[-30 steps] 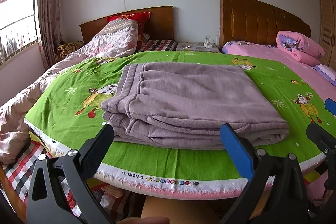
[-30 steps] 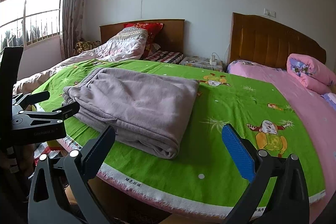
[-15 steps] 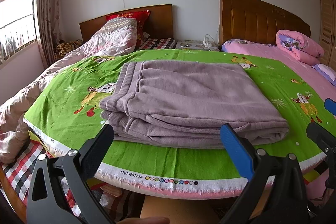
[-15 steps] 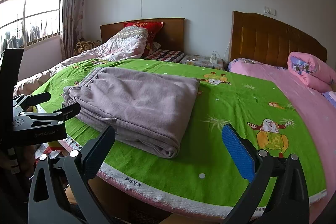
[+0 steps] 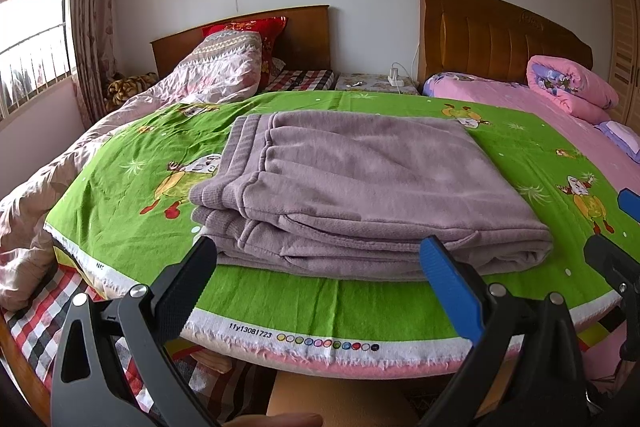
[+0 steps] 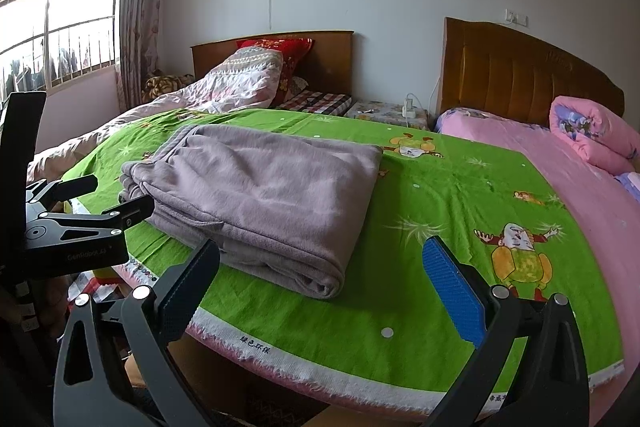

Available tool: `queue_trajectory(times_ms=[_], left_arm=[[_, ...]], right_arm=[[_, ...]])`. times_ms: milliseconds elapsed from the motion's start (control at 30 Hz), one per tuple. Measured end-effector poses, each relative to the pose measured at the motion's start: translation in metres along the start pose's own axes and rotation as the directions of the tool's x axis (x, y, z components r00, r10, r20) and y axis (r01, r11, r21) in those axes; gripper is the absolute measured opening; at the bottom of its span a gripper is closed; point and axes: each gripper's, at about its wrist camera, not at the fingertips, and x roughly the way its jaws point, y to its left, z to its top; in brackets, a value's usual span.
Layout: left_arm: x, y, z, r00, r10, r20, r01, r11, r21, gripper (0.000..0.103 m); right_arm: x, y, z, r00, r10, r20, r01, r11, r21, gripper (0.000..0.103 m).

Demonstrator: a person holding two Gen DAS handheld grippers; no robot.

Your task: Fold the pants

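Observation:
The mauve pants (image 5: 360, 187) lie folded in a flat stack on the green cartoon cloth (image 5: 132, 227), near its front edge. They also show in the right wrist view (image 6: 264, 199), left of centre. My left gripper (image 5: 320, 267) is open and empty, held just off the front edge before the pants. My right gripper (image 6: 324, 267) is open and empty, off the front edge to the right of the pants. The left gripper (image 6: 80, 215) shows from the side at the left of the right wrist view.
The cloth covers a table between two beds. A quilt (image 5: 216, 75) lies on the left bed; a rolled pink blanket (image 5: 568, 87) lies on the right bed (image 6: 600, 195). A nightstand (image 5: 372, 83) stands at the back wall.
Both grippers have shifted only slightly; the view has dipped a little. The pants have not moved.

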Motion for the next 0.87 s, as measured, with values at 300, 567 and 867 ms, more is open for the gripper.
queue_trajectory(times_ms=[300,567,867], left_arm=[[0.000,0.000,0.001,1.000,-0.001,-0.001,0.001,1.000,-0.001,0.101],[0.001,0.003,-0.004,1.000,0.017,-0.008,-0.017,1.000,-0.013,0.101],[0.011,0.034,0.002,0.998,0.052,-0.042,-0.057,0.992,-0.116,0.101]], right_arm=[[-0.001,0.001,-0.001,1.000,0.001,-0.003,-0.001,1.000,0.000,0.098],[-0.002,0.003,-0.001,1.000,0.000,-0.003,0.000,1.000,0.002,0.098],[-0.007,-0.017,0.002,0.998,-0.048,0.032,0.047,0.997,0.054,0.098]])
